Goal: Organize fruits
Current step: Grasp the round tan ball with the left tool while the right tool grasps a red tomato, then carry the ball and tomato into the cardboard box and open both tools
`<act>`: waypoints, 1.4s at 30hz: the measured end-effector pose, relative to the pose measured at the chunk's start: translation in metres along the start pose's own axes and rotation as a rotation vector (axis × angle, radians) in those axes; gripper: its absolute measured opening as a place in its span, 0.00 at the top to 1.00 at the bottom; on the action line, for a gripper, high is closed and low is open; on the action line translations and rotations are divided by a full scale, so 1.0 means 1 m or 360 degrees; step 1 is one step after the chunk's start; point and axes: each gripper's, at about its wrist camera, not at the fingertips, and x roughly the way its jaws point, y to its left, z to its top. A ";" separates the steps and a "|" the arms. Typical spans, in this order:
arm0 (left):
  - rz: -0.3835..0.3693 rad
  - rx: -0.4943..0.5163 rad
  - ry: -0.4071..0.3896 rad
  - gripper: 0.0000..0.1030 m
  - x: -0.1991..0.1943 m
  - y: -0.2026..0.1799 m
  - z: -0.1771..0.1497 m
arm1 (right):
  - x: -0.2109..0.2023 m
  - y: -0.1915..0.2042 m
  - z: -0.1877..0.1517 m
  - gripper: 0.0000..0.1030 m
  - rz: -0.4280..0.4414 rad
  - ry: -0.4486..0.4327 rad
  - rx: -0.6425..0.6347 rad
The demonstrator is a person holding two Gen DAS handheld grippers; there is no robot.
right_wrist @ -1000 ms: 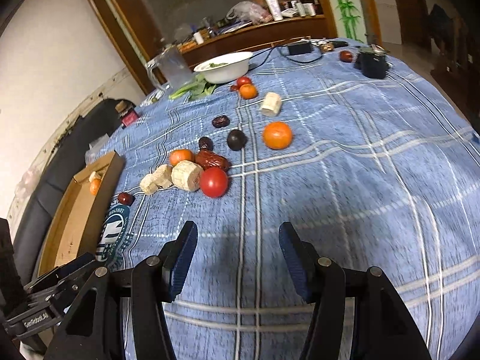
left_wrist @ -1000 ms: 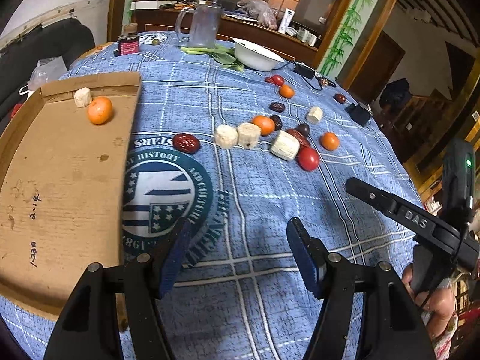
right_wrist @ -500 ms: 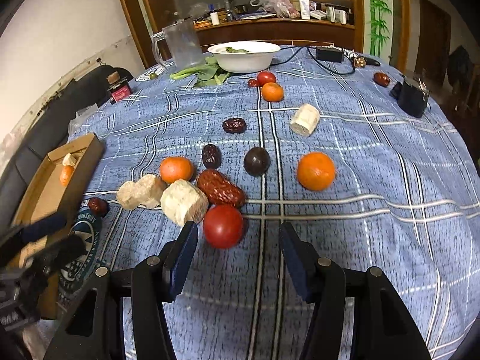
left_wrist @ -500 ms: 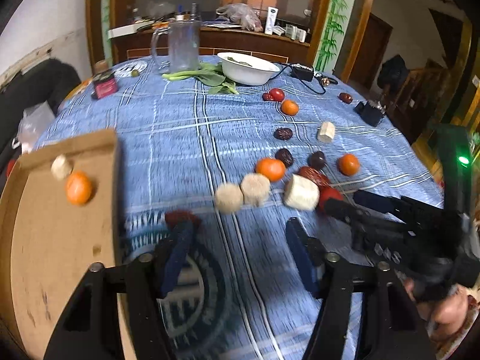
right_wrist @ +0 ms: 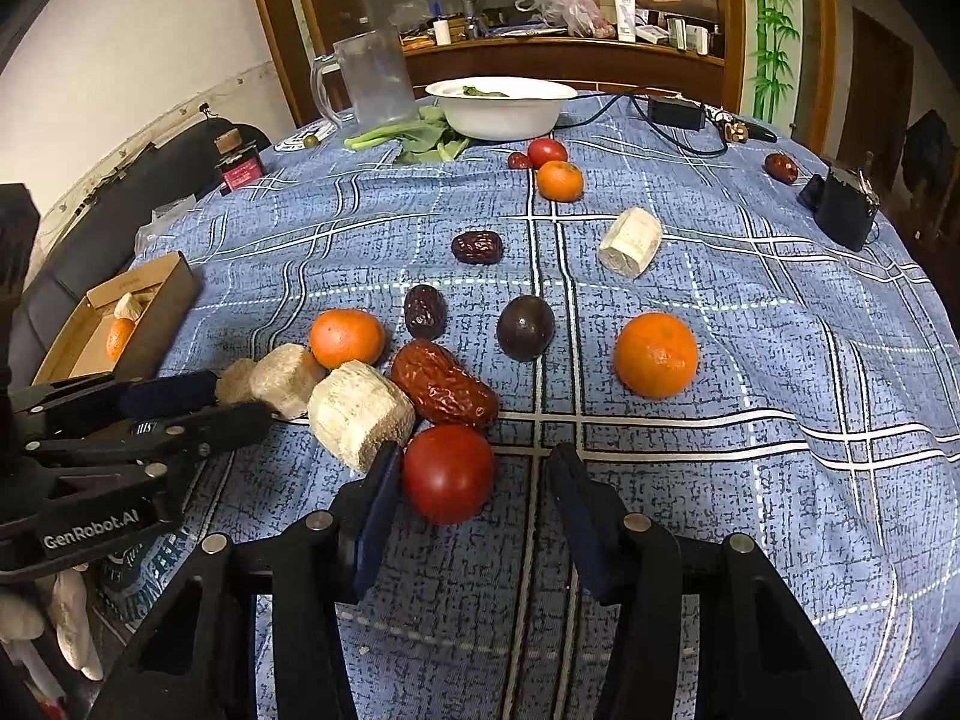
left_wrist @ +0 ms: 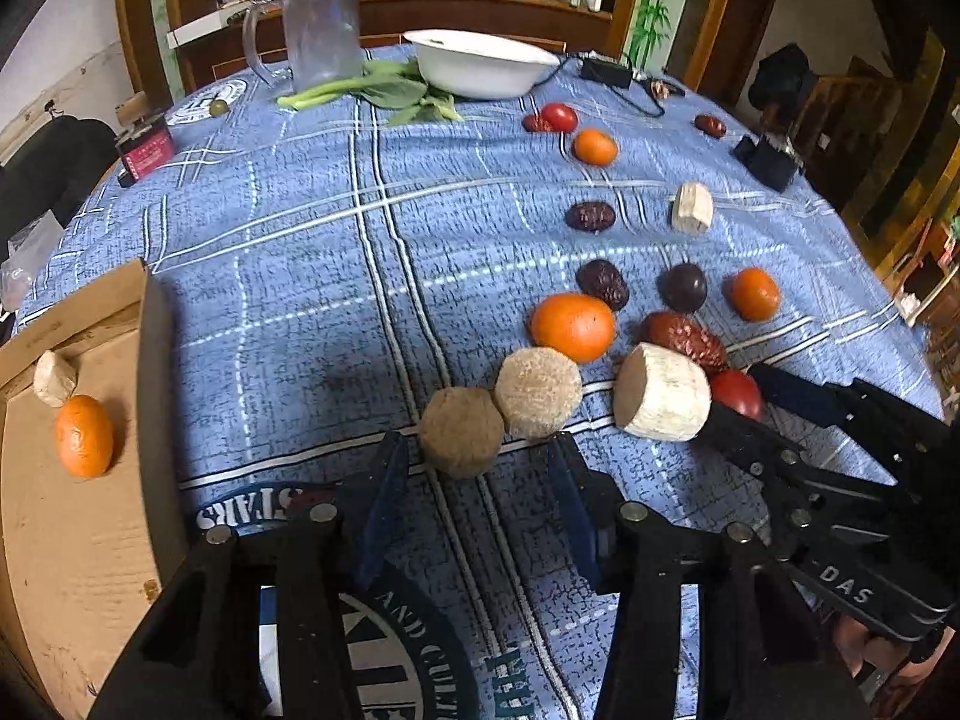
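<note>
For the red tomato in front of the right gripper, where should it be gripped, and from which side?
Grip the tomato across its round middle, coming from the near side, where the right gripper already is. A pale chunk and a red date crowd its far side; its right side is bare cloth.

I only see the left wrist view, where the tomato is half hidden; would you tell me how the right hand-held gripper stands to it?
Observer: The tomato sits between the fingers of the right hand-held gripper, whose jaws have just been closing.
Operator: Do the pads press on it?
Observer: Not yet; the pad beside the pale chunk is almost at it, the other stands clear.
Operator: Is anything in the white bowl?
Observer: Yes, a green leaf.
</note>
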 end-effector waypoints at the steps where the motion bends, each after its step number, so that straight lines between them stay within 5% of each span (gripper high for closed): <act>1: 0.0022 0.0020 -0.0008 0.54 0.001 -0.003 0.000 | 0.000 0.000 0.000 0.52 0.0001 -0.0002 0.0000; 7: 0.0099 0.0075 -0.0033 0.57 0.001 -0.012 -0.002 | -0.001 0.000 -0.001 0.59 -0.0015 -0.0012 -0.0002; 10: 0.0130 0.0081 -0.0053 0.75 0.000 -0.012 -0.003 | -0.001 0.000 -0.001 0.68 -0.0016 -0.0017 -0.0004; 15: 0.0175 0.0113 -0.0102 0.75 -0.005 -0.017 -0.006 | -0.003 -0.005 -0.002 0.69 0.0019 -0.0029 0.0032; 28: -0.0118 -0.0239 -0.0287 0.74 -0.074 0.003 -0.050 | -0.008 -0.013 -0.003 0.70 0.0089 -0.0063 0.0103; 42: 0.0003 -0.0485 -0.0482 0.74 -0.149 0.080 -0.110 | -0.047 0.009 -0.023 0.69 -0.0049 -0.0116 0.0051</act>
